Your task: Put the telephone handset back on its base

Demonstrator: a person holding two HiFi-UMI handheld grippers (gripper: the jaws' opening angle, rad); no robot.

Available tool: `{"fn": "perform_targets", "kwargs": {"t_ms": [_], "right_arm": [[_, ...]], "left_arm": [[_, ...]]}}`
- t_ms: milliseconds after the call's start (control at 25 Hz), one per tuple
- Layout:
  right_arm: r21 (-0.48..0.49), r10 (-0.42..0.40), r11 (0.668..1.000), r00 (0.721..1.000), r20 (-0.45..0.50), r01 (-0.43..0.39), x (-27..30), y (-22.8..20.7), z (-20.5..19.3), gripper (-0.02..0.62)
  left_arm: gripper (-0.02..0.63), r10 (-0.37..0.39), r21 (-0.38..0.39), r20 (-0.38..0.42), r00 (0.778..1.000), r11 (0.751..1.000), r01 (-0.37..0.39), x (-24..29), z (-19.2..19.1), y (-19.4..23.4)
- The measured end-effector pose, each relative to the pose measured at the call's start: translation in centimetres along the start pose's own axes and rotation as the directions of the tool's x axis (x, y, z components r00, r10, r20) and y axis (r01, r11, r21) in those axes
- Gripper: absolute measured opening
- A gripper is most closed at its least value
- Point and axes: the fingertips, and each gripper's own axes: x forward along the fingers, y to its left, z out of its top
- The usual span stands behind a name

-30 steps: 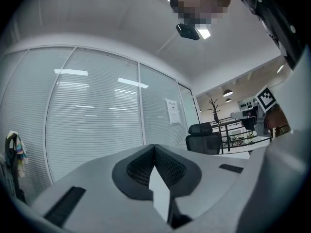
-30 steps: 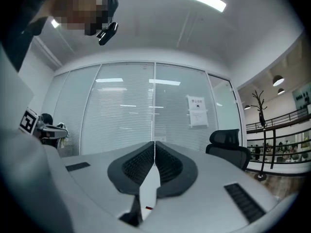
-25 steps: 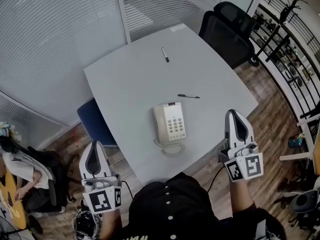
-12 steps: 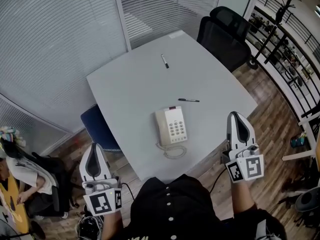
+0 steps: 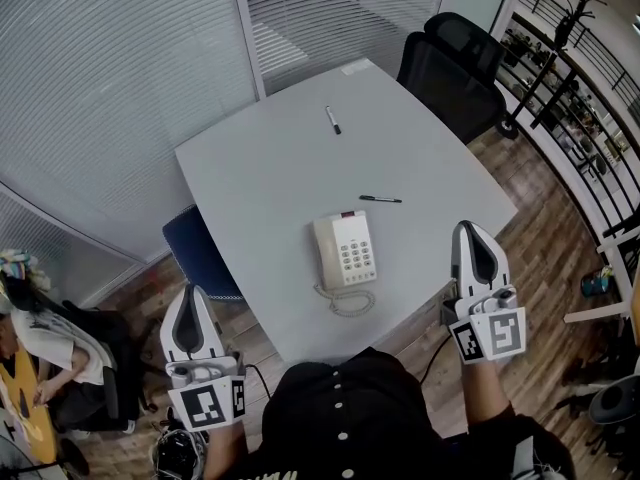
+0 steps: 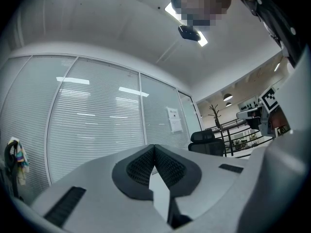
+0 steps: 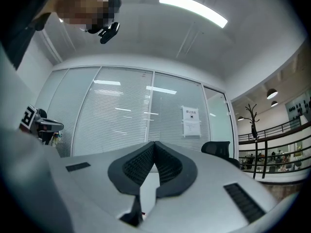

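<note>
A cream telephone (image 5: pixel 345 253) lies near the front edge of the grey table (image 5: pixel 270 168), its handset resting on the left side of the base and its coiled cord (image 5: pixel 347 299) looping toward me. My left gripper (image 5: pixel 186 306) hangs off the table's left corner, over the floor, shut and holding nothing. Right of the phone, past the table's right edge, my right gripper (image 5: pixel 472 239) is also shut and holds nothing. In both gripper views the pads meet at the tips, left gripper (image 6: pixel 154 147) and right gripper (image 7: pixel 155 143), and blinds fill the background.
Two pens lie on the table, one (image 5: pixel 380 199) just behind the phone, one (image 5: pixel 332 120) farther back. A blue chair (image 5: pixel 195 253) is tucked under the left side, a black office chair (image 5: pixel 450 68) stands behind. Glass walls with blinds close off the far side.
The head view has shifted slightly, so the table and phone sit a little lower and to the right in the picture. Both grippers stay where they were, shut.
</note>
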Motion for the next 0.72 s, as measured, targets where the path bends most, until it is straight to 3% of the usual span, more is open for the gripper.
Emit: {"fn": "perform_targets", "kwargs": {"t_ms": [720], "right_arm": [[-0.012, 0.047, 0.999, 0.999, -0.003, -0.047, 1.7, 1.5, -0.2, 0.028]], "left_arm": [[0.014, 0.018, 0.002, -0.001, 1.000, 1.000, -0.018, 0.0, 0.1, 0.7]]}}
